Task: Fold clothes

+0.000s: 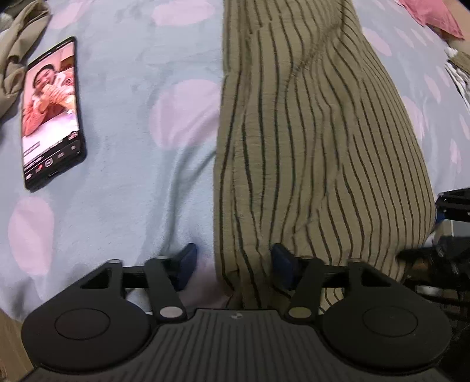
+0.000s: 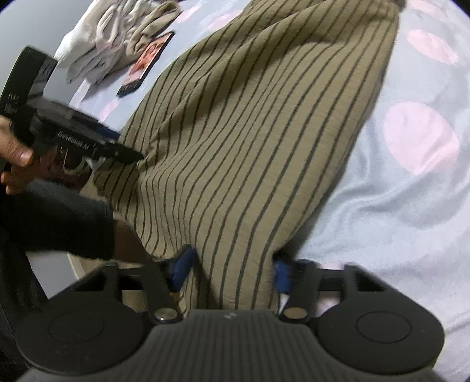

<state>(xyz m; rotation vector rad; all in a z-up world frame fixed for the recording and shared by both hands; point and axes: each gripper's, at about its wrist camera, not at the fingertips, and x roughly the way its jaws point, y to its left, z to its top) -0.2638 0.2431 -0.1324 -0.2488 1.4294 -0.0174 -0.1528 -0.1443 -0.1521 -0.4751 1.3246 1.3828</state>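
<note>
An olive garment with dark stripes (image 1: pixel 308 132) lies lengthwise on the blue bedspread (image 1: pixel 132 182). My left gripper (image 1: pixel 235 261) points down at its near left edge. The right pad touches the cloth, while the left pad rests on the bedspread, clear of the hem, so the jaws stand open around the edge. In the right wrist view the same garment (image 2: pixel 249 132) bunches into a thick fold at its near end, and my right gripper (image 2: pixel 233 269) is shut on that fold with both blue pads pressing the cloth. A hand (image 2: pixel 14 152) holds the left tool at the garment's left side.
A phone (image 1: pixel 51 114) with a lit screen lies on the bedspread left of the garment. Crumpled beige and white clothes (image 2: pixel 117 38) are piled beyond it. A pink cloth (image 1: pixel 431 14) sits at the far right corner. The bed's edge runs along the near left.
</note>
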